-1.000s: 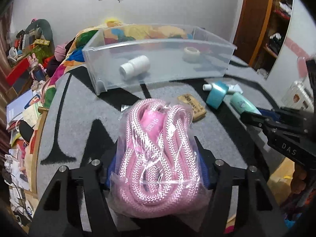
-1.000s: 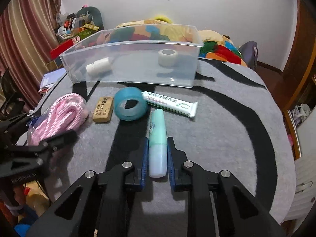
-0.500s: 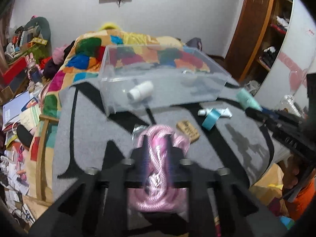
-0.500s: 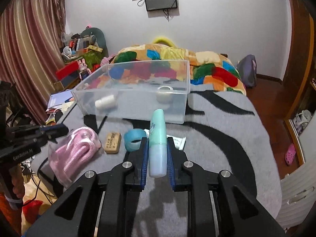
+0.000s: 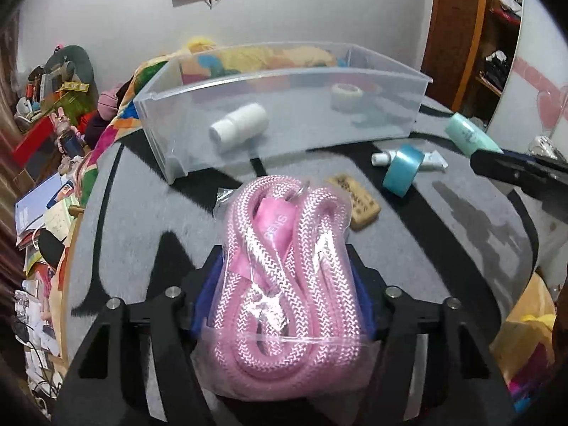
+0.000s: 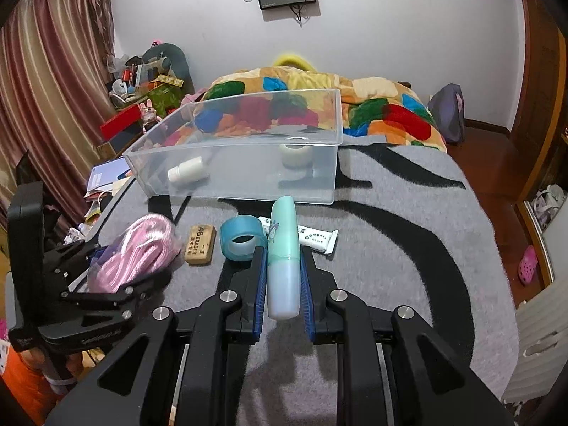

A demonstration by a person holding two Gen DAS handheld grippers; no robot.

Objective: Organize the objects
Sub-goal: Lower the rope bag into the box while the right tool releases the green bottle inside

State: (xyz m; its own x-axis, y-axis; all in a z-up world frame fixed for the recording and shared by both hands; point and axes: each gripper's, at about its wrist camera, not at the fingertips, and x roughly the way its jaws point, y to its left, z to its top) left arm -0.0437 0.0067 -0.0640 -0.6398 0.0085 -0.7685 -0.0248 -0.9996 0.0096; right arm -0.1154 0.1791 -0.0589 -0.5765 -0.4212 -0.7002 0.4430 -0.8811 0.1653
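My left gripper (image 5: pixel 287 277) is shut on a bagged pink rope (image 5: pixel 287 266), held above the grey rug; it also shows in the right wrist view (image 6: pixel 138 252). My right gripper (image 6: pixel 282 259) is shut on a mint green tube (image 6: pixel 282 259), seen at the right in the left wrist view (image 5: pixel 468 136). A clear plastic bin (image 6: pixel 230 174) stands ahead with a white bottle (image 6: pixel 186 174) and a tape roll (image 6: pixel 296 154) inside. On the rug lie an eraser (image 6: pixel 200 245), a blue tape ring (image 6: pixel 241 241) and a white toothpaste tube (image 6: pixel 316 239).
The grey and black rug (image 6: pixel 408 255) covers the table. A colourful blanket (image 6: pixel 372 106) lies behind the bin. Clutter and books sit at the left (image 5: pixel 39 191). A wooden cabinet (image 5: pixel 458 35) stands at the right.
Both grippers lifted their objects off the rug. The left gripper rose and then came down closer to the bin with the rope. The right gripper holds the green tube raised.
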